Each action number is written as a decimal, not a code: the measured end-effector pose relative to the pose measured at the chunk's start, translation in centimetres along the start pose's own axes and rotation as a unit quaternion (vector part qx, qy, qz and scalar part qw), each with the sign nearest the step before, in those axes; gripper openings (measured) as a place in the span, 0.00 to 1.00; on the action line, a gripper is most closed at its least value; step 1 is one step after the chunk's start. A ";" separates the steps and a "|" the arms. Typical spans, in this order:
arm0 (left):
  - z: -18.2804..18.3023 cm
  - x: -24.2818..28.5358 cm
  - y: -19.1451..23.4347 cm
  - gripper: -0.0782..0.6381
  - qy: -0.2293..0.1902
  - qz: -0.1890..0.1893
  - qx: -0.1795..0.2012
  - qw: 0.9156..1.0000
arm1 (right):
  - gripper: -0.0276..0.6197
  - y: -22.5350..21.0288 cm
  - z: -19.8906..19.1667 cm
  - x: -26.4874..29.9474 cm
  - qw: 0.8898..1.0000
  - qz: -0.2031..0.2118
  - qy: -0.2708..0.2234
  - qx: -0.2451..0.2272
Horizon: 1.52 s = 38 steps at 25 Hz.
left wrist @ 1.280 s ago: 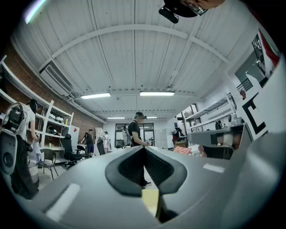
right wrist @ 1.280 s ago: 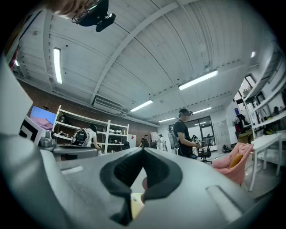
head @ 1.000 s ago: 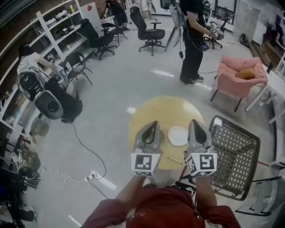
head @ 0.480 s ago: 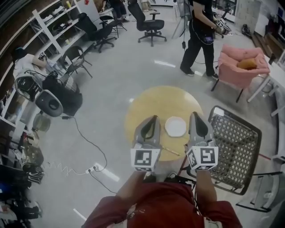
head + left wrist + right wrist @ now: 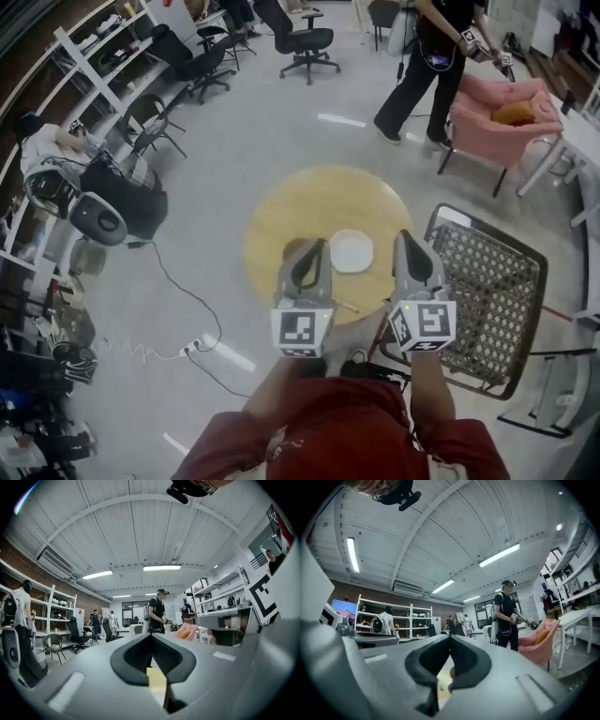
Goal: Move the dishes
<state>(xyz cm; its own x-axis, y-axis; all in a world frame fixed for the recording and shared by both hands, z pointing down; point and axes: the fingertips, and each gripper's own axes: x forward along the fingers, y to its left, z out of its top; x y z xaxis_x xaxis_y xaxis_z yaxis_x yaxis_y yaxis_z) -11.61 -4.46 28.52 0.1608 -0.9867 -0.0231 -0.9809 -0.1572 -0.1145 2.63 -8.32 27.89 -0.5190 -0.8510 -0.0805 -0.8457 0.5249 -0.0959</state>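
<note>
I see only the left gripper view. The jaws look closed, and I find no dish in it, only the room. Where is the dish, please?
Observer: In the head view one white plate lies on a round wooden table. It shows between the tips of the left gripper and the right gripper.
Operator: Does the right gripper hold anything?
Observer: No. In the right gripper view its jaws are together, and nothing is pinched between them.
Operator: What is beside the table?
Observer: A dark wicker chair stands close to the table, on the right side in the head view.
</note>
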 end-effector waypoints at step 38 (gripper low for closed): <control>-21.1 6.9 0.5 0.27 0.244 -0.051 -0.093 0.964 | 0.05 -1.7 -18.3 6.0 0.973 -0.052 0.224 0.024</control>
<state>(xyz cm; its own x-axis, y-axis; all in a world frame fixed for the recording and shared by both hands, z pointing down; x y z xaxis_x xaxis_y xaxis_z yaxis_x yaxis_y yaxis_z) -13.26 -12.16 49.29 0.2317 -0.8605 0.4538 -0.9726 -0.2147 0.0894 -1.29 -14.63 45.74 -0.4425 -0.8160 0.3719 -0.8951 0.4269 -0.1283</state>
